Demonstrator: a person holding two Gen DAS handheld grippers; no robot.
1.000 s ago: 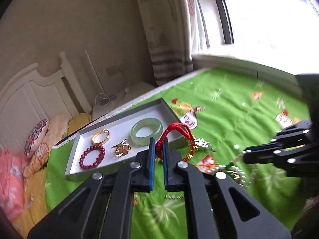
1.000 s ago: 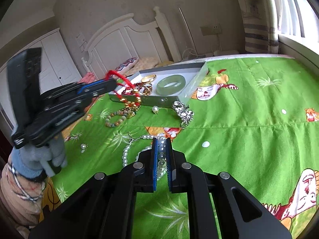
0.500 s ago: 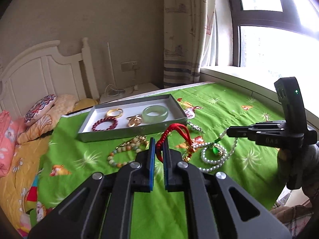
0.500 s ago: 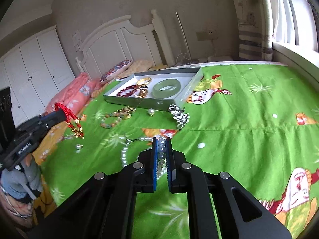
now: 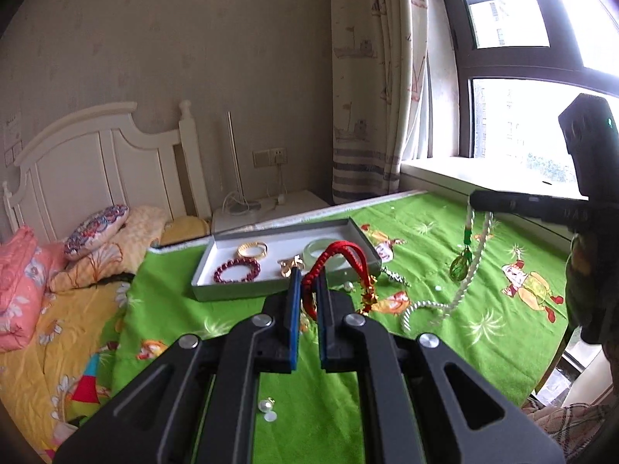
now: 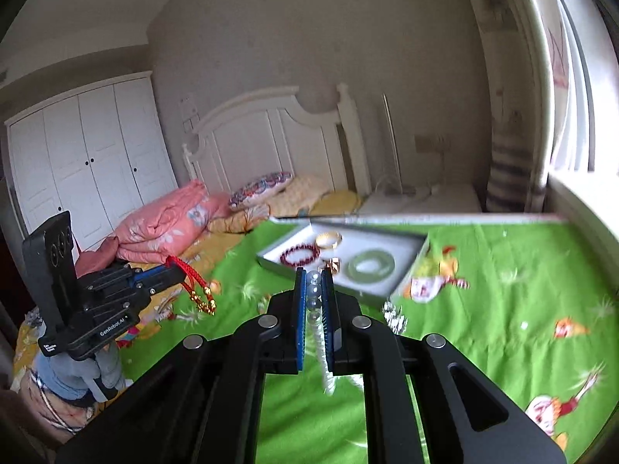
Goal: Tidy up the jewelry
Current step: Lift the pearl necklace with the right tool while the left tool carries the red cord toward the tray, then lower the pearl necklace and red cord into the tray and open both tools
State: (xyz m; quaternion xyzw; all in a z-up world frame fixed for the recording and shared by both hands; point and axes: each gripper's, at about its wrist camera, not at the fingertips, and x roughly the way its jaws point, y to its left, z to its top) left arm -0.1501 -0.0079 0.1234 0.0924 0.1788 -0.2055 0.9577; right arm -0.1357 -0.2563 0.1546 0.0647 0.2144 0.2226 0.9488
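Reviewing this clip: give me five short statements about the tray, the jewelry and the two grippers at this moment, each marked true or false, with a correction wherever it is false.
1. The left gripper is shut on the red cord bracelet. True.
2. The right gripper is open and holds nothing. False: it is shut on the pearl necklace, which hangs from it with a green pendant.
3. The green jade bangle lies in the grey tray. True.
4. The dark red bead bracelet lies on the green bedspread outside the tray. False: it lies inside the tray.
5. The tray also holds a gold bangle. True.
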